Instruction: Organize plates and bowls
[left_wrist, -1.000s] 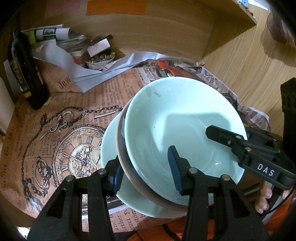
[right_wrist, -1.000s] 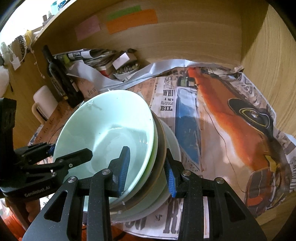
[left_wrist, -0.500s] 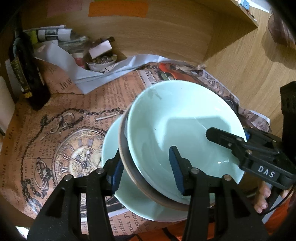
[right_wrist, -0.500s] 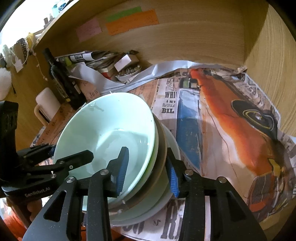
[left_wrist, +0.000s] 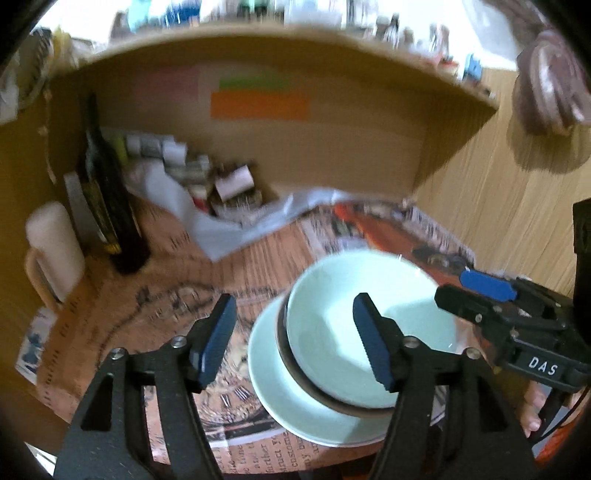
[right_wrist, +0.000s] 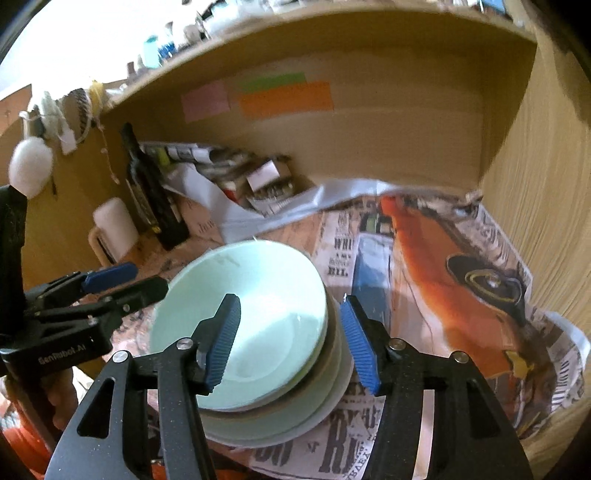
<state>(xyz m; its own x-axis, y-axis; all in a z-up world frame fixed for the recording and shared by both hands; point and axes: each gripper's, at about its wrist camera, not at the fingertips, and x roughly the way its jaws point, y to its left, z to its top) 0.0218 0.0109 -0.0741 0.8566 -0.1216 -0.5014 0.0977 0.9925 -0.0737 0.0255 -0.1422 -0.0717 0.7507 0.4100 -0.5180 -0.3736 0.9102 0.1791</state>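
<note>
A stack of dishes sits on the newspaper-covered table: a pale green bowl (left_wrist: 343, 332) (right_wrist: 258, 306) on top, a brown-rimmed dish (left_wrist: 295, 373) under it, and a pale green plate (left_wrist: 273, 387) (right_wrist: 332, 402) at the bottom. My left gripper (left_wrist: 295, 339) is open and empty, raised above the stack's left side. My right gripper (right_wrist: 291, 343) is open and empty, raised above the stack's right rim. Each gripper shows in the other's view: the right one (left_wrist: 480, 291) and the left one (right_wrist: 122, 280).
A dark bottle (left_wrist: 107, 199) (right_wrist: 151, 199) and a white mug (left_wrist: 55, 247) (right_wrist: 110, 229) stand at the back left. Clutter of papers and small boxes (left_wrist: 221, 188) lies against the wooden back wall. A wooden side wall (right_wrist: 546, 184) closes the right.
Both grippers have opened, let go of the stack's rims, and pulled back and up. The stack now rests on the table.
</note>
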